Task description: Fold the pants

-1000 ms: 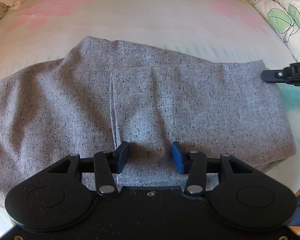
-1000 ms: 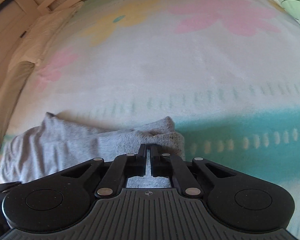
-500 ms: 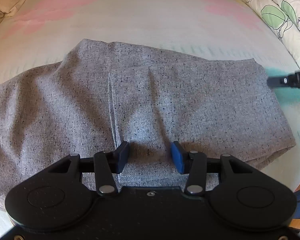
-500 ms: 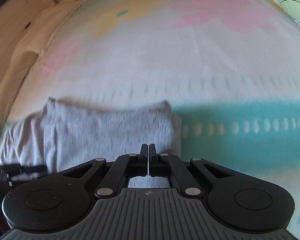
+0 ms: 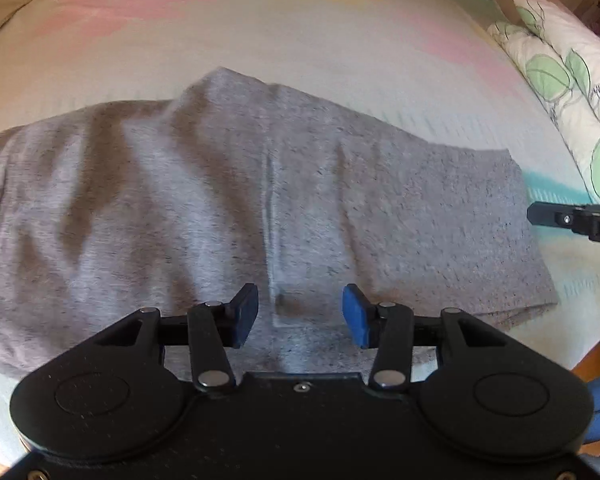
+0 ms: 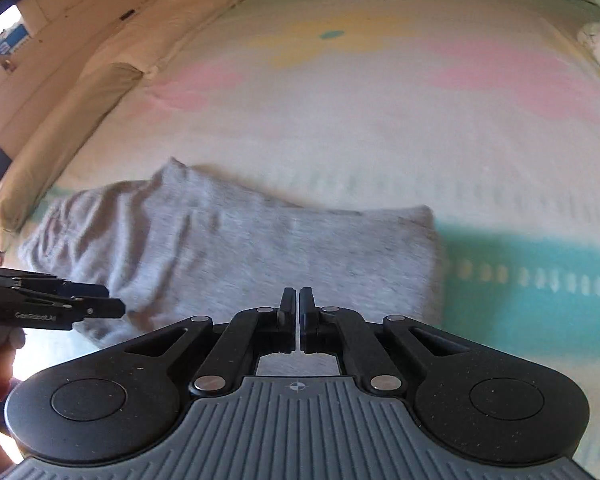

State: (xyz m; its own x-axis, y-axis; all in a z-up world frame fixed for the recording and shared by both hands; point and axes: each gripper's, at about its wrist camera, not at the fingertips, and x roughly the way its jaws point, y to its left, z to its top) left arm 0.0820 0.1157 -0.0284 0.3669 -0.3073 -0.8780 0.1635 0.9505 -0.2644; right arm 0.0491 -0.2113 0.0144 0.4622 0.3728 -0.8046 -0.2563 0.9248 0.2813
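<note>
On the bed: one pair of grey speckled pants point(image 5: 228, 216), folded into a broad band lying flat across the pastel bedspread point(image 5: 300, 40), its right end square-edged beside a teal stripe point(image 6: 540, 256). Left part rumpled, with shadowed creases; a raised seam runs down the middle.

Left gripper point(image 5: 300, 314): above the near edge of the pants, jaws standing well apart, blue pads bare, nothing between them.

Right gripper point(image 6: 298, 308): over the right part of the pants, jaws all but closed with only a thin slit between them, no cloth caught there.

Leaf-print pillows point(image 5: 572, 92): at the right side of the bed, well apart from the pants.

Beige cushion point(image 6: 60, 140): along the left side.
</note>
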